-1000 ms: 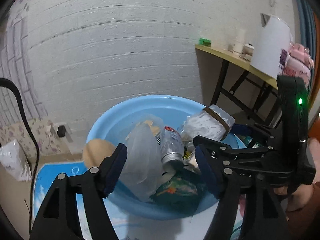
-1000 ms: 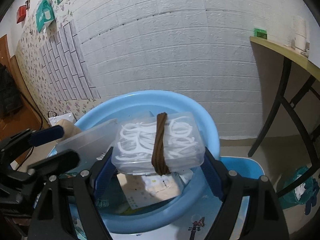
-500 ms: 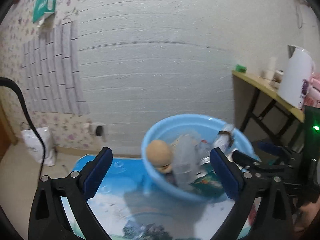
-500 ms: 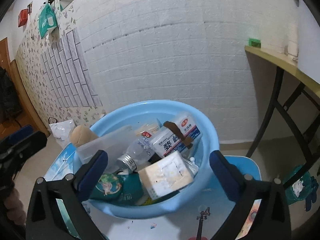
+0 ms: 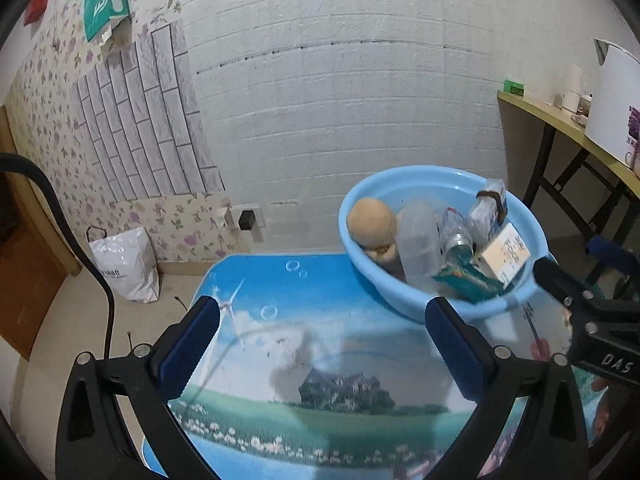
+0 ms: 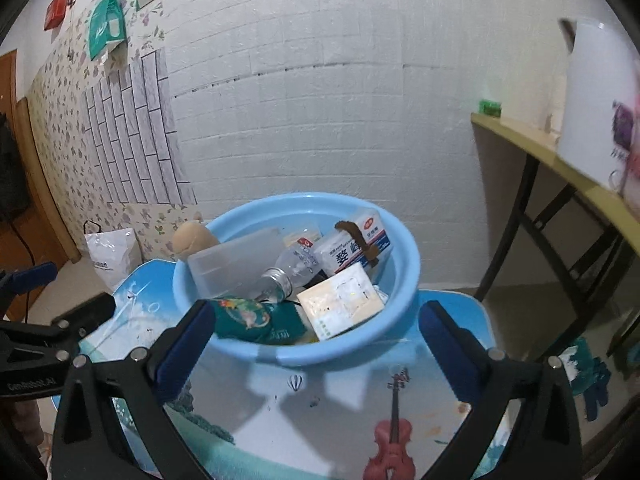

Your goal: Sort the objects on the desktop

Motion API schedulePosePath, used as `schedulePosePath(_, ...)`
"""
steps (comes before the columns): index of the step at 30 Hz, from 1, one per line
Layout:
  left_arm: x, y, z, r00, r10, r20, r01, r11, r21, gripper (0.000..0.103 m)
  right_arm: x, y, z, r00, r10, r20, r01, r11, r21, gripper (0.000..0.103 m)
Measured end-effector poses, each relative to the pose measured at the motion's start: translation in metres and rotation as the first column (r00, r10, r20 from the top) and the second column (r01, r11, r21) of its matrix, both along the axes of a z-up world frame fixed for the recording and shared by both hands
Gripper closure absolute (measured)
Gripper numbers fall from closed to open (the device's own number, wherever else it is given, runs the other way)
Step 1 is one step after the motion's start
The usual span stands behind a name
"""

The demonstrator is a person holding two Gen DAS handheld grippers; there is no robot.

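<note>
We hold both grippers, left (image 5: 320, 330) and right (image 6: 316, 332), spread wide and empty over the table (image 6: 332, 412), likely because everything is already in the basin (image 6: 404, 280) at 12 o'clock. Inside, 1 pouch (image 6: 256, 318), 1 box (image 6: 340, 300) and 1 bottle (image 6: 294, 266) crowd together; nothing blocks us.

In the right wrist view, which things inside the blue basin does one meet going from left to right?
Tan round doll head → clear plastic container → clear plastic bottle → white box with brown band.
</note>
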State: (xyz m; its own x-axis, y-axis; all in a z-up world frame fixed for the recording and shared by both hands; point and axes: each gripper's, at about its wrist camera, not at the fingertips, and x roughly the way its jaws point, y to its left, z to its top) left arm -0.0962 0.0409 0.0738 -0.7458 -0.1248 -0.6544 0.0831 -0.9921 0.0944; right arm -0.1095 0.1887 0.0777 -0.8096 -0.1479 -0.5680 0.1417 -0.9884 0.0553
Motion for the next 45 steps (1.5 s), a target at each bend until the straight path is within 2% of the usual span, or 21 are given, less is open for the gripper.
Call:
schedulePosePath(5, 0.012, -0.003, -0.006, 0.999, -0.029, 0.036, 0.027, 0.998, 0.055, 0.000, 0.019, 0.000, 0.009, 1.000, -0.010, -0.007, 0.010, 1.000, 0.002, 0.000)
schedulePosePath(8, 0.019, 0.002, -0.006, 0.999, -0.032, 0.013, 0.032, 0.999, 0.034, 0.000, 0.024, -0.001, 0.011, 1.000, -0.019, 0.006, 0.019, 1.000, 0.009, 0.000)
schedulePosePath(11, 0.026, 0.005, -0.006, 0.998, -0.066, -0.011, 0.066, 0.998, 0.020, 0.000, 0.030, -0.003, 0.013, 0.999, -0.033, -0.018, 0.034, 0.999, 0.015, 0.000)
schedulePosePath(13, 0.028, 0.006, -0.007, 0.997, -0.081, -0.011, 0.081, 0.996, 0.023, 0.000, 0.034, -0.002, 0.014, 0.998, -0.047, -0.034, 0.047, 0.999, 0.011, 0.000)
schedulePosePath(18, 0.028, 0.001, -0.016, 0.992, -0.124, -0.011, 0.124, 0.991, 0.056, 0.000, 0.033, -0.006, 0.008, 0.999, -0.037, -0.006, 0.037, 0.999, 0.011, 0.000)
schedulePosePath(22, 0.027, -0.004, -0.022, 0.993, -0.120, -0.001, 0.120, 0.990, 0.079, 0.000, 0.033, -0.008, 0.004, 0.999, -0.031, 0.011, 0.031, 0.999, 0.006, 0.000)
schedulePosePath(25, 0.025, -0.003, -0.027, 0.995, -0.098, 0.012, 0.098, 0.994, 0.039, 0.000, 0.034, -0.009, 0.001, 0.999, -0.032, 0.017, 0.032, 0.999, 0.015, 0.000)
schedulePosePath(29, 0.028, -0.004, -0.031, 0.995, -0.100, 0.018, 0.099, 0.994, 0.051, 0.000, 0.035, -0.011, -0.001, 0.999, -0.030, 0.026, 0.030, 0.999, 0.017, 0.000)
schedulePosePath(45, 0.037, -0.004, -0.027, 0.995, -0.098, 0.004, 0.098, 0.994, 0.053, 0.000, 0.042, -0.018, -0.001, 1.000, -0.014, 0.026, 0.013, 1.000, 0.028, 0.000)
